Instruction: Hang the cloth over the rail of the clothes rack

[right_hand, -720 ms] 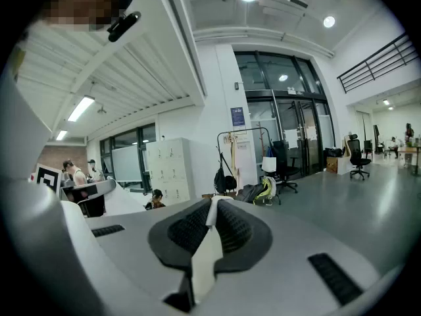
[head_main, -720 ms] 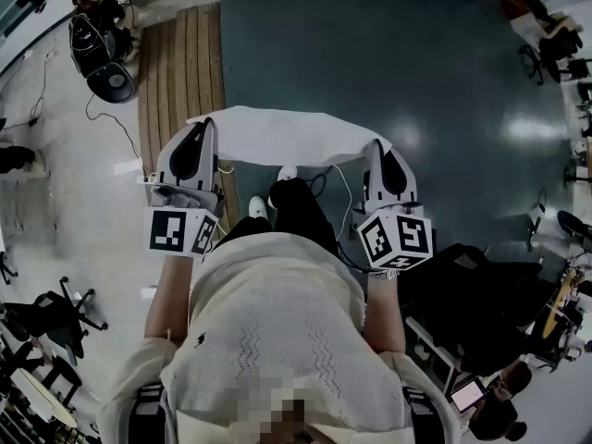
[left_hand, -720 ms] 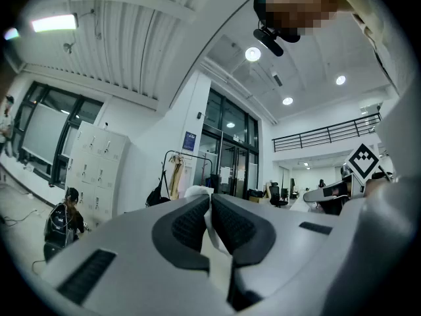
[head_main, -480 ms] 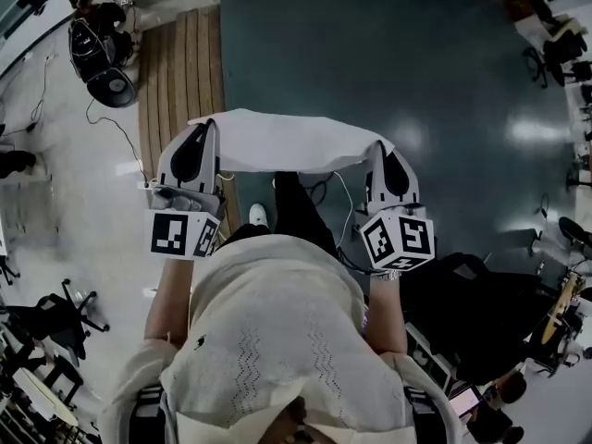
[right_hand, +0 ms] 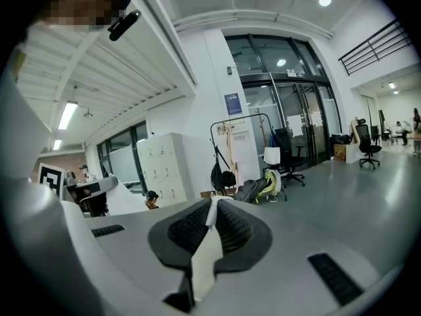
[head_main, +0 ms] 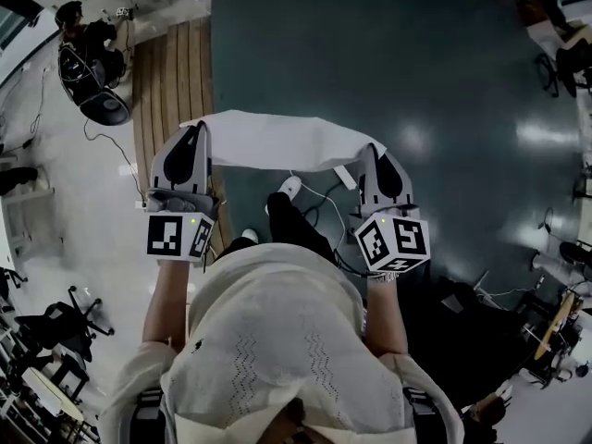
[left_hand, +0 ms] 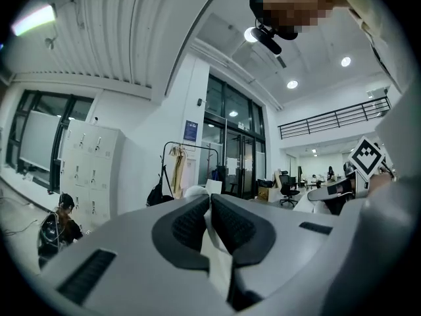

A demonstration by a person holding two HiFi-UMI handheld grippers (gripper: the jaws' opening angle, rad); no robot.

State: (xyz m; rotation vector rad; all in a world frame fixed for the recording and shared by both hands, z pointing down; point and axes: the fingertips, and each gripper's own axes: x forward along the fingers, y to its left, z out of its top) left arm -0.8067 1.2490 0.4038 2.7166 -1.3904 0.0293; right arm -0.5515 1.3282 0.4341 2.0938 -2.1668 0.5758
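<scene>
Both ends of the white cloth (head_main: 277,141) are pinched, one in the left gripper (head_main: 199,128), one in the right gripper (head_main: 368,148), the cloth spanning between them and the clothes rack (left_hand: 191,145) far ahead.

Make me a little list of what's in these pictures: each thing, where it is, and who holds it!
cloth: white, spread out between the two grippers, above the floor
left gripper: shut on the cloth's left end
right gripper: shut on the cloth's right end
rack: far ahead, by the glass doors
cloth on rail: not yet
</scene>
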